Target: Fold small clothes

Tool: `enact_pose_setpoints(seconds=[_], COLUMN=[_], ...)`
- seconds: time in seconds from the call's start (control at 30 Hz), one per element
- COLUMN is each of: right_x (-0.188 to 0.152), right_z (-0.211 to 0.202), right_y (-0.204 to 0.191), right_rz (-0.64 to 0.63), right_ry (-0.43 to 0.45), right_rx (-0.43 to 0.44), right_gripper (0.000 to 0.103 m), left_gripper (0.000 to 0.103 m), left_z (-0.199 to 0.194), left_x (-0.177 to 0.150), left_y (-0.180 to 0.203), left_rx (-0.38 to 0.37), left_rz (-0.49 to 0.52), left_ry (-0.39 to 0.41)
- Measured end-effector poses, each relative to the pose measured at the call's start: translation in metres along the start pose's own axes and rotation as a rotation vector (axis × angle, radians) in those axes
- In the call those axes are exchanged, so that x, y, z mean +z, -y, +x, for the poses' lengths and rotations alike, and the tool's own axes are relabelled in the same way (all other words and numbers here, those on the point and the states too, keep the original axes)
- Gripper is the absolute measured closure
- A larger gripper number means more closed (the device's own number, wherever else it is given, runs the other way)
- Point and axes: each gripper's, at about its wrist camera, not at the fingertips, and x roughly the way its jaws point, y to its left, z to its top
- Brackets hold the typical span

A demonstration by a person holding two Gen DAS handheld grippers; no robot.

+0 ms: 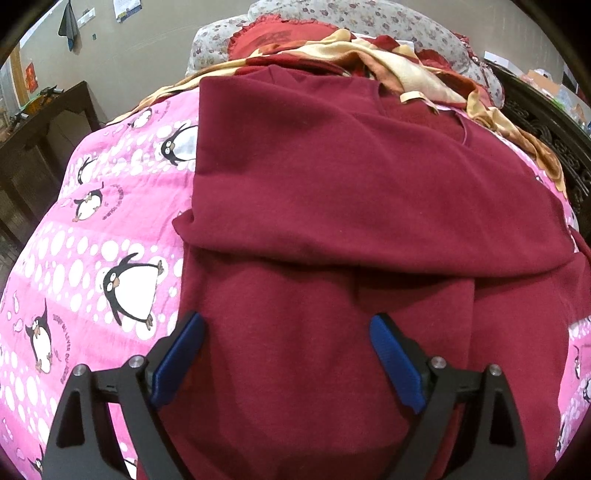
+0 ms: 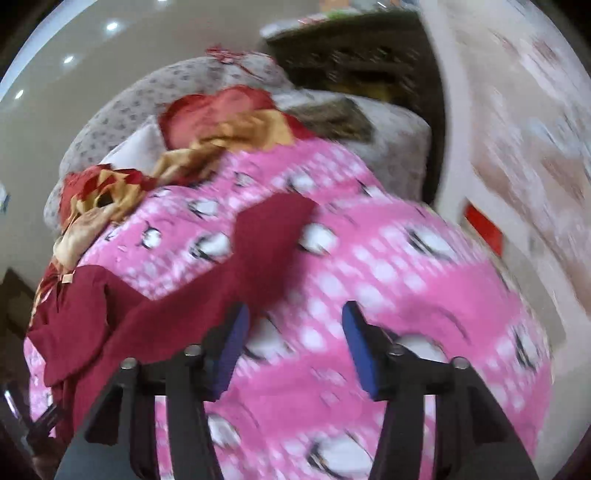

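Observation:
A dark red sweatshirt point(image 1: 332, 192) lies spread on the pink penguin bedsheet point(image 1: 92, 240), its upper part folded over the lower part. My left gripper point(image 1: 288, 328) is open and empty, just above the garment's near part. In the blurred right wrist view, one red sleeve point(image 2: 273, 236) stretches out across the pink bedsheet point(image 2: 406, 280), and the garment's body point(image 2: 81, 314) lies at the left. My right gripper point(image 2: 293, 314) is open and empty, over the sheet just right of the sleeve.
A red and cream patterned cloth point(image 1: 369, 55) and flowered pillows point(image 1: 332, 14) lie at the head of the bed. A dark wooden table point(image 1: 33, 136) stands at the left. A dark carved bed frame point(image 1: 546, 129) runs along the right.

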Motion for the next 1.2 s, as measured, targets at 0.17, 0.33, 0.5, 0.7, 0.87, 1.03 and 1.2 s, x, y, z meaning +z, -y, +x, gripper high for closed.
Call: enact_pose_setpoints(seconds=[0.17,0.33,0.5,0.7,0.87,1.03,1.2], right_x=[0.025,0.033,0.018,-0.024,-0.032,-0.027,-0.011], right_z=[0.069,0.095,0.018,0.001,0.008,0.027,0.012], right_y=[-0.064,-0.038,0.02,0.065,0.086,0.11,0.094], right_rz=[-0.224,-0.094,0.059,0.123,0.219,0.387,0.347], right_ry=[-0.073,-0.099,0.008,-0.064,-0.042,-0.015,0.05], right_rx=[-0.082,-0.058,0.026,0.047,0.06,0.151,0.18], right_gripper=[0.038,0.082,0.084,0.074,0.054,0.056,0.085], left_gripper=[0.005,0.002,0.0,0.0,0.0,0.0,0.0], left_z=[0.003,0.005,0.005,0.005,0.004,0.003,0.002], left_x=[-0.002,-0.004,-0.005,-0.006,-0.006,-0.006,-0.006], left_y=[-0.001,-0.003,-0.002,-0.004,-0.004,-0.006,-0.005], left_rx=[-0.003,-0.033,-0.028,-0.039,-0.041,-0.05,-0.058], left_rz=[-0.012,-0.02,-0.013,-0.02,-0.022,-0.027,-0.031], left_ry=[0.014,0.023,0.029,0.032,0.033,0.033,0.033])
